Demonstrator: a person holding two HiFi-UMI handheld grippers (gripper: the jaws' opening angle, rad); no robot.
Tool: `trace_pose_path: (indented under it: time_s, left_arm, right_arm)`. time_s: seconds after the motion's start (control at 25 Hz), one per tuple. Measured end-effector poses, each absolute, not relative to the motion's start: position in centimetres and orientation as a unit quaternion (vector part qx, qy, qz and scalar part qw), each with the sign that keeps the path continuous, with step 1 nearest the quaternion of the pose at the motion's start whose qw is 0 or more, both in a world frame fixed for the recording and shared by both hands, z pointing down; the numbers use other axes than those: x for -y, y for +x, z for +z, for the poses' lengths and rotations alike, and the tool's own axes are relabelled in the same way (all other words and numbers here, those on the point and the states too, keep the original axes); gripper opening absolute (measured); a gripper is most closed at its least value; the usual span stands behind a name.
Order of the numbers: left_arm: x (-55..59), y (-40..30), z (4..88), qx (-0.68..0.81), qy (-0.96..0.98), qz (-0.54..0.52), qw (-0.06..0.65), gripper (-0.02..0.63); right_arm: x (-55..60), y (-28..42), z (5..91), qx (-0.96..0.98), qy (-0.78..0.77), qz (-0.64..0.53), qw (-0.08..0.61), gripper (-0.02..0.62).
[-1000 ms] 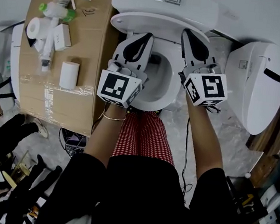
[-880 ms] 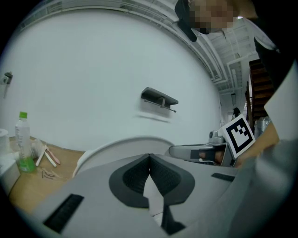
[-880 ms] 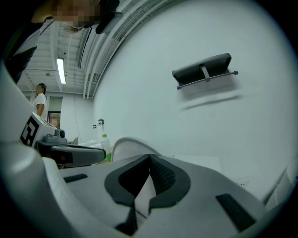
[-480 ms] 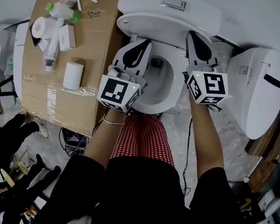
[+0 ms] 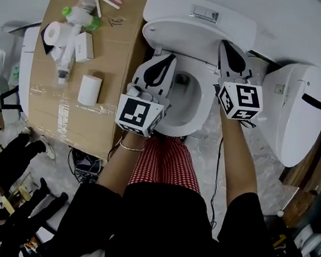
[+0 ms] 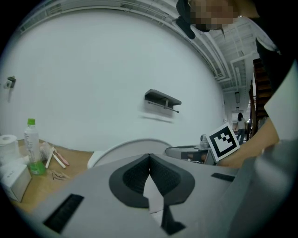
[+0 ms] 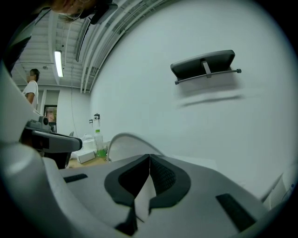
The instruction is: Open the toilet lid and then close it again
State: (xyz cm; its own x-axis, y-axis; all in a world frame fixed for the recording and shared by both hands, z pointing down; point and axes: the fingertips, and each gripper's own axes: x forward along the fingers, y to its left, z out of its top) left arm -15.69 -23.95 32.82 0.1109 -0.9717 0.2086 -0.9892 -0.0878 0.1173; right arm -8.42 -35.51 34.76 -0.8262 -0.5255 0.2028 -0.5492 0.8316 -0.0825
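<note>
Creeping forward, left tool (image 5: 169, 58) and right tool (image 5: 226, 45) stay pinched shut, empty. Raised lid (image 5: 188, 37) just ahead: closing probably next.

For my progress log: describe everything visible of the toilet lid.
The toilet lid is a white, smooth, plastic-looking oval. It is raised off the bowl and leans back toward the tank. The left gripper and right gripper, both shut, reach its front edge with their tips; actual contact cannot be confirmed.
</note>
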Motion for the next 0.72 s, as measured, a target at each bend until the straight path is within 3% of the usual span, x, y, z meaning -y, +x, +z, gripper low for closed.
trace_pose_path:
  time_s: [0.72]
  left_arm:
    - [21.9,-16.8,30.9,0.672,0.731,0.042,0.110,0.003]
  right_arm:
    - [37.3,-8.9,35.0,0.948,0.290,0.067,0.109,0.020]
